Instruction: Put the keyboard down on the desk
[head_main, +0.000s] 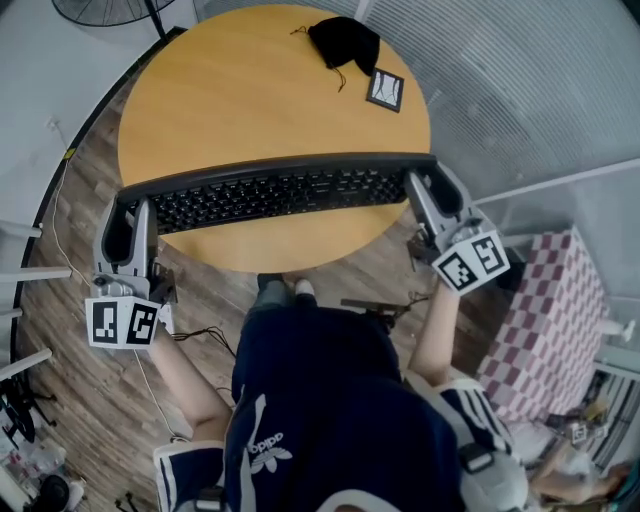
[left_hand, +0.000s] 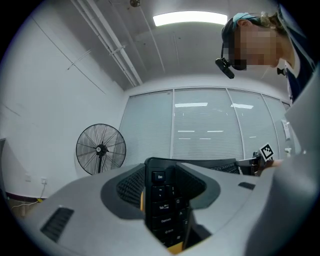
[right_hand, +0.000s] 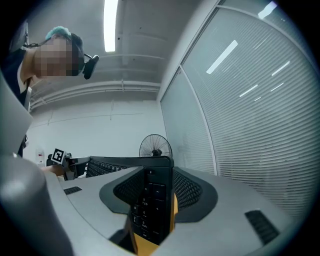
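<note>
Keyboard held endwise between fingers of left gripper and right gripper.

From overhead, my head camera is looking steeply down on the round table. Cameras on my left claw and right claw are sitting close behind the jaws, facing each other along the keyboard. Both are catching the fan at the table's 11 o'clock.
</note>
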